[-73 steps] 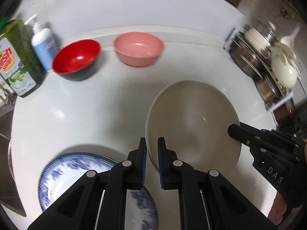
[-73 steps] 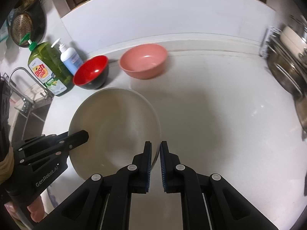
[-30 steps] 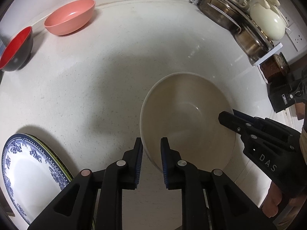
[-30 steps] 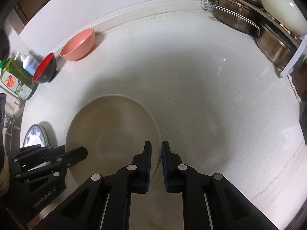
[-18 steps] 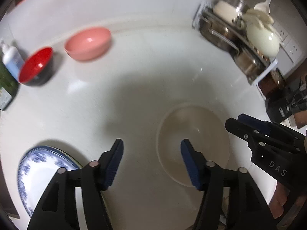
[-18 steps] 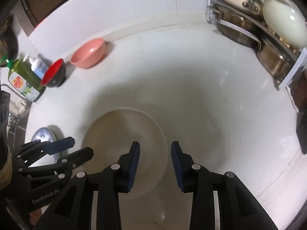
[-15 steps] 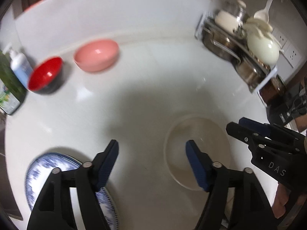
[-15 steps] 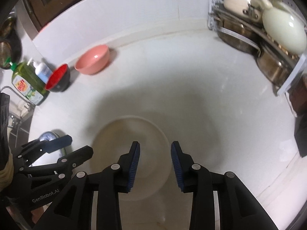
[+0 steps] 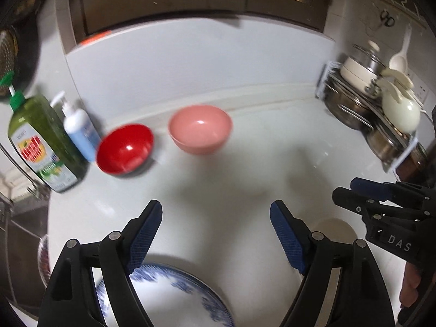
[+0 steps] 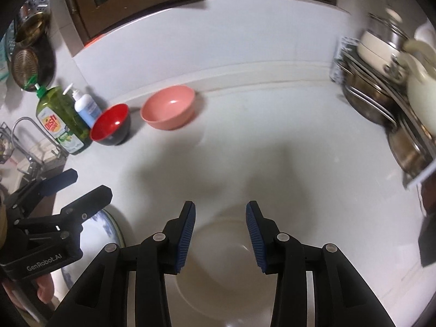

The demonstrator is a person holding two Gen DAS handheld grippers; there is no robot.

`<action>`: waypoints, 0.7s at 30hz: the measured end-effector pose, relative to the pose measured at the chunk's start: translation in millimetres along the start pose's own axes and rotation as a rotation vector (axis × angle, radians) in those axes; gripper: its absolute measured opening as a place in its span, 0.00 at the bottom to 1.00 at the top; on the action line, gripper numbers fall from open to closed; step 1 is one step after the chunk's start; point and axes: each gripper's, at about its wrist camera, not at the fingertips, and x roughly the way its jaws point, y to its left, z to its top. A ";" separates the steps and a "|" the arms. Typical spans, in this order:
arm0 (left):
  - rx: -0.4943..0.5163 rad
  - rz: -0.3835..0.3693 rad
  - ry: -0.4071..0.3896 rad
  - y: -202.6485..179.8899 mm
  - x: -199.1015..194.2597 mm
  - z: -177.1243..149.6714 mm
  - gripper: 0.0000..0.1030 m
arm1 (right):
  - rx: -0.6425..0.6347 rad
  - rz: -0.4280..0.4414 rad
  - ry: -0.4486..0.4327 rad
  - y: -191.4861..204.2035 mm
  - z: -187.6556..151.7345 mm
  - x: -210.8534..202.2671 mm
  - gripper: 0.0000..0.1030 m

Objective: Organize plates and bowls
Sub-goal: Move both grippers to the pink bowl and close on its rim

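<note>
Left wrist view: the left gripper [image 9: 215, 226] hangs above the counter [image 9: 245, 163] with its jaws spread wide and nothing between them, so it is free for a new pick. Directly under it lies the blue plate [image 9: 169, 297], flat near the front edge. At the back the red bowl [image 9: 124, 148] and pink bowl [image 9: 200, 132] sit side by side but apart, upright, unstacked. The red one is just beside the soap bottles [image 9: 46, 141], which probably leaves little room to grasp it from that side. The right gripper [image 9: 354, 190] shows at the right edge, and a sliver of the white bowl [image 9: 335, 227] is visible below it.

Right wrist view: the right gripper [image 10: 220, 231] is also released, its jaws parted over the white bowl [image 10: 223, 267], which rests upright on the counter [image 10: 299, 150], touching neither pad. It seems set down clear of the pot rack [image 10: 387, 95]. The plate [image 10: 109, 229] lies just left of it, partly hidden by the left gripper [image 10: 81, 188]. The red bowl [image 10: 110, 128] and pink bowl [image 10: 169, 111] are well apart from both; nesting them looks like the remaining work.
</note>
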 end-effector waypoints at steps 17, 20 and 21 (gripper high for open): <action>0.095 0.062 0.030 51.4 57.5 90.9 0.79 | -0.024 0.025 0.039 33.0 99.6 55.9 0.39; 0.120 0.064 0.049 56.6 74.9 104.8 0.79 | -0.023 0.031 0.047 39.2 116.7 69.1 0.39; 0.129 0.072 0.054 57.8 80.7 108.3 0.79 | -0.021 0.036 0.052 40.4 122.1 74.1 0.39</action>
